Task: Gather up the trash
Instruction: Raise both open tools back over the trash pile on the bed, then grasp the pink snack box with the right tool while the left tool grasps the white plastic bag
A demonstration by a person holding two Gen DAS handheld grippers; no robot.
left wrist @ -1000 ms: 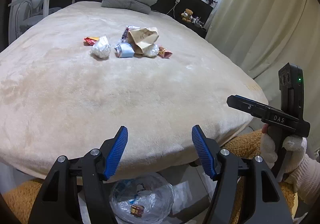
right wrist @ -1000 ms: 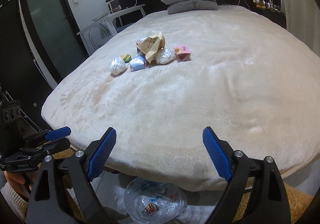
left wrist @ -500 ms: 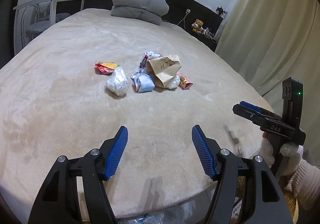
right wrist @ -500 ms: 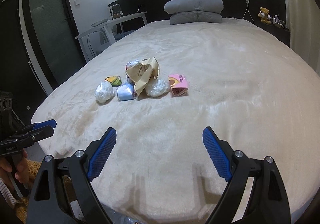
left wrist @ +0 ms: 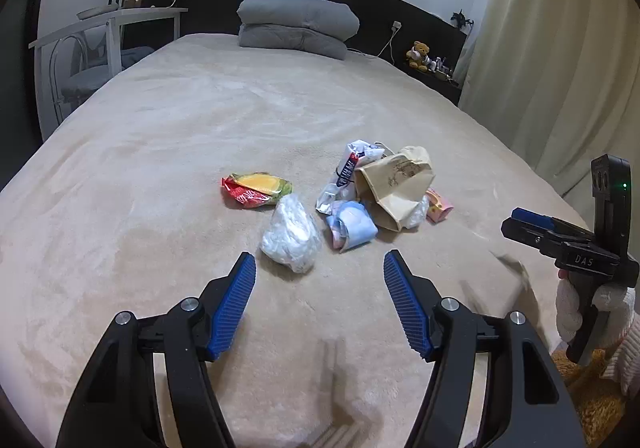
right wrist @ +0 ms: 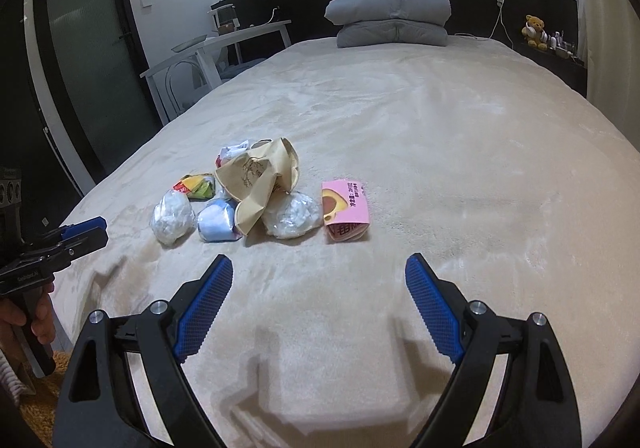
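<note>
- Across the beige bed [left wrist: 160, 152] sits a small trash pile, mid-frame in the left wrist view, centre-left in the right wrist view.
- Left tool [left wrist: 320, 280], bottom of its own frame: blue pads wide apart, nothing between them, hovering over the bed just short of the pile.
- Clear plastic wad [left wrist: 291, 234] lies nearest the left tool, just above the gap between its pads; also seen at [right wrist: 173, 218].
- Red-yellow snack wrapper [left wrist: 256, 189] lies upper left of that wad, apart from it.
- Light blue crumpled wrapper [left wrist: 352, 223] lies right of the wad, touching the brown paper bag [left wrist: 396, 184], which leans over it.
- White printed wrapper [left wrist: 352, 168] sits behind the bag, at the pile's upper edge.
- Second clear plastic wad [right wrist: 294, 216] is tucked under the bag's right side.
- Pink carton [right wrist: 345, 210] lies on its side, right end of the pile, just beside that second wad; only a corner shows in the left wrist view.
- Right tool [right wrist: 319, 280], bottom of its own frame: pads wide apart, empty, over bare bed below the pink carton.
- Right tool also appears at the right edge of the left wrist view, held by a white-gloved hand [left wrist: 576, 312].
- Left tool shows at the left edge of the right wrist view.
- Grey folded pillows [left wrist: 296, 26] are stacked at the top centre by the dark headboard.
- Teddy bear [left wrist: 418, 54] sits on the upper right ledge.
- White desk [left wrist: 108, 18] stands upper left; cream curtain [left wrist: 560, 48] hangs on the right.
</note>
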